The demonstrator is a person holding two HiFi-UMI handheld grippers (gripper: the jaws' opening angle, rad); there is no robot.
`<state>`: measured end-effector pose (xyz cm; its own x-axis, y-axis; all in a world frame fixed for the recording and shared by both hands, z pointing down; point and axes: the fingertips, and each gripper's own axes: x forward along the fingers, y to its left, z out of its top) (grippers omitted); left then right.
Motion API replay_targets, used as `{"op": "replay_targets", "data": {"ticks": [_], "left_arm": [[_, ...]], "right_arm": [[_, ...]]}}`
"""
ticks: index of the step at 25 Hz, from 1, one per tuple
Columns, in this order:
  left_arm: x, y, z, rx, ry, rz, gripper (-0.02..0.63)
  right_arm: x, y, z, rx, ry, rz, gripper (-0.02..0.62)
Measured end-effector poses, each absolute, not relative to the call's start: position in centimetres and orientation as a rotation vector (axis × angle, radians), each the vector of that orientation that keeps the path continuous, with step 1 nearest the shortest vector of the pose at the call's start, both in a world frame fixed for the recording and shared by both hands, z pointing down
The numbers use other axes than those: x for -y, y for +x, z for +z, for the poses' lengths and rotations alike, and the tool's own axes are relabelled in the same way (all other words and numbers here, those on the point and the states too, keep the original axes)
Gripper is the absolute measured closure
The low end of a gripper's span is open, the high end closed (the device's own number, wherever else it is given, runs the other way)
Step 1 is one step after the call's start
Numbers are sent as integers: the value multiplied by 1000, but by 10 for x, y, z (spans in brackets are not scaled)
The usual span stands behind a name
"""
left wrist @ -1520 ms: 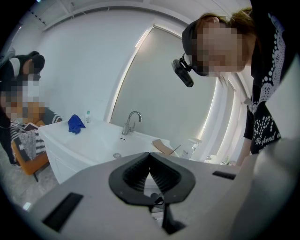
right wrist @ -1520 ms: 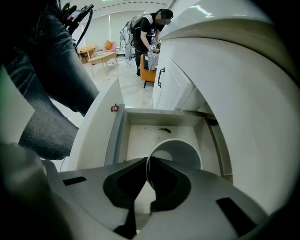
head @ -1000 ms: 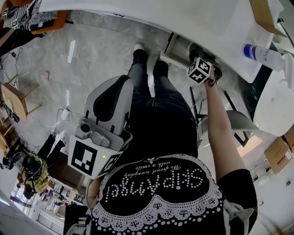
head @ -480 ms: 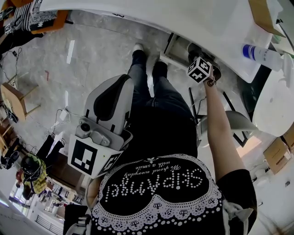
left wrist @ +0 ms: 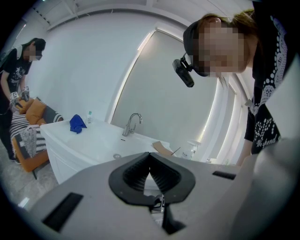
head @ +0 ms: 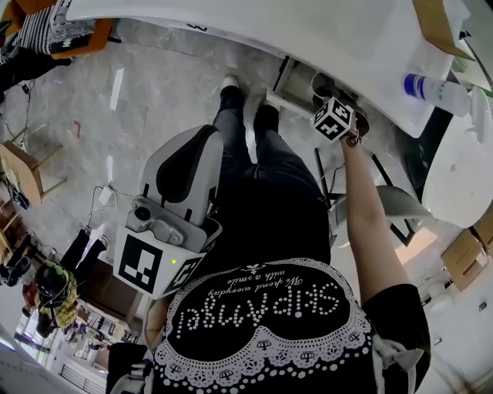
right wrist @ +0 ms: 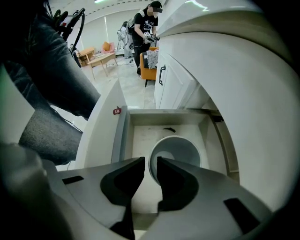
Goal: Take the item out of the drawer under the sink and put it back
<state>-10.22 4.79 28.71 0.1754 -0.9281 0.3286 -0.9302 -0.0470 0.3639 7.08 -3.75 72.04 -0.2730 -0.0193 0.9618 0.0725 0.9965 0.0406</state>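
In the open drawer (right wrist: 140, 129) under the white counter (head: 308, 31), a pale round bowl (right wrist: 180, 152) stands upright on the drawer's floor, mouth up. As the right gripper view shows it, the bowl sits toward the drawer's right wall. A strip of bare floor runs along the left wall, and a small dark scrap (right wrist: 169, 129) lies near the far wall.

The right gripper (right wrist: 150, 161) points steeply down into the drawer. Its marker cube (head: 334, 119) shows in the head view just below the counter's front edge. Its jaws have just been opening and now stand a narrow gap apart, with the left part of the bowl's rim in that gap. The rim looks free of the left pad; whether it touches the right pad I cannot tell, but the pads do not clamp it.

The left gripper (left wrist: 150, 157) is held close against the person's body, well apart from the drawer, and faces the counter. Its jaws are closed tip to tip with nothing between them.

On the counter a tap (left wrist: 132, 123) rises at the back edge. A blue cloth (left wrist: 77, 123) and a small bottle (left wrist: 89, 117) sit near the left end. A piece of cardboard (head: 435, 23) and a spray bottle (head: 435, 90) lie near the right end. Another person (left wrist: 16, 70) stands beyond the counter's left end, beside an orange seat (left wrist: 33, 112).
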Motion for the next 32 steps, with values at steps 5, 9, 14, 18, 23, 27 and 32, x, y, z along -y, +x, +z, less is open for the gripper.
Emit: {"op": "replay_targets", "data": {"ticks": [5, 9, 14, 18, 23, 27, 32], "left_arm": [[-48, -102, 285, 1746, 1973, -3, 601], [-47, -101, 283, 1747, 1982, -19, 601], [-47, -102, 282, 1752, 1982, -38, 601], [-49, -101, 280, 1751, 1987, -45, 601], [-47, -102, 277, 1755, 1997, -64, 601], [-45, -103, 274, 1761, 2010, -79, 601], [-39, -104, 271, 1775, 2016, -92, 601]], "right_arm": [[37, 70, 715, 1858, -26, -100, 523], [37, 71, 709, 1866, -6, -99, 523], [39, 69, 697, 1891, 27, -117, 523], [41, 67, 681, 1931, 77, -126, 523], [49, 64, 665, 1963, 134, -121, 568], [54, 61, 655, 1997, 182, -94, 577], [59, 55, 639, 2049, 239, -44, 577]]}}
